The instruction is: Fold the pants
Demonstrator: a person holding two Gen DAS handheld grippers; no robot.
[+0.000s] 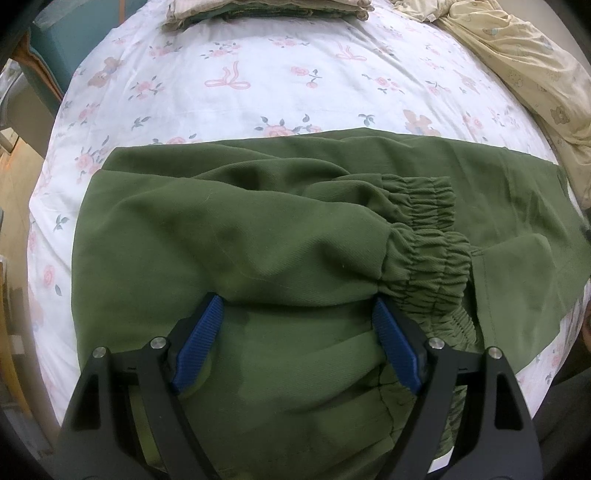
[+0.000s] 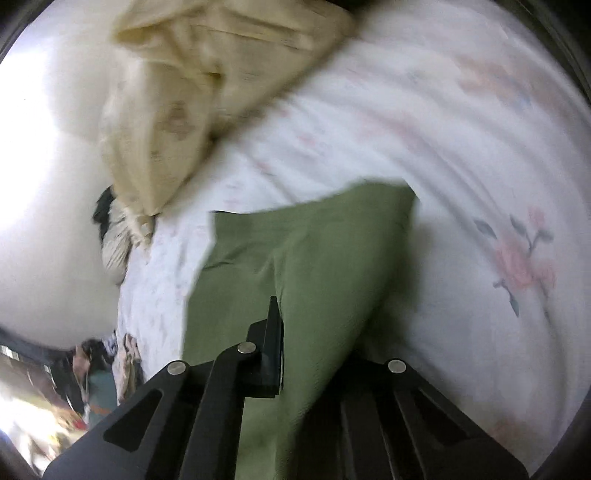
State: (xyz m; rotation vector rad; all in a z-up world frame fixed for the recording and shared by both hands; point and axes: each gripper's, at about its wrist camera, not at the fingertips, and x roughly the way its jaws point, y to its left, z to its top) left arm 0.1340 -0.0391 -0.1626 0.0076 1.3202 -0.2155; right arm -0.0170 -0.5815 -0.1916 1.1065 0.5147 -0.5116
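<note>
Floral bedsheet (image 1: 258,92), white with pink roses and ribbons, covers the bed on which everything lies. Green pants (image 1: 240,236) are spread across the near half of it, folded over so that the two gathered elastic cuffs (image 1: 424,236) lie side by side on top of the lower layer, to the right of centre. Over the near fold the left gripper (image 1: 297,314) has its jaws spread wide, with the blue ribbed pads (image 1: 199,343) resting on the cloth and a hump of green fabric between them. From the right wrist camera, which is blurred, the right gripper (image 2: 295,332) pinches a raised ridge of the pants (image 2: 314,266). Only one dark finger shows; the cloth hides the other. Pale yellow bear-print bedding (image 1: 524,62) lies crumpled at the far right, and a stack of folded linens (image 1: 266,11) sits at the far edge.
</note>
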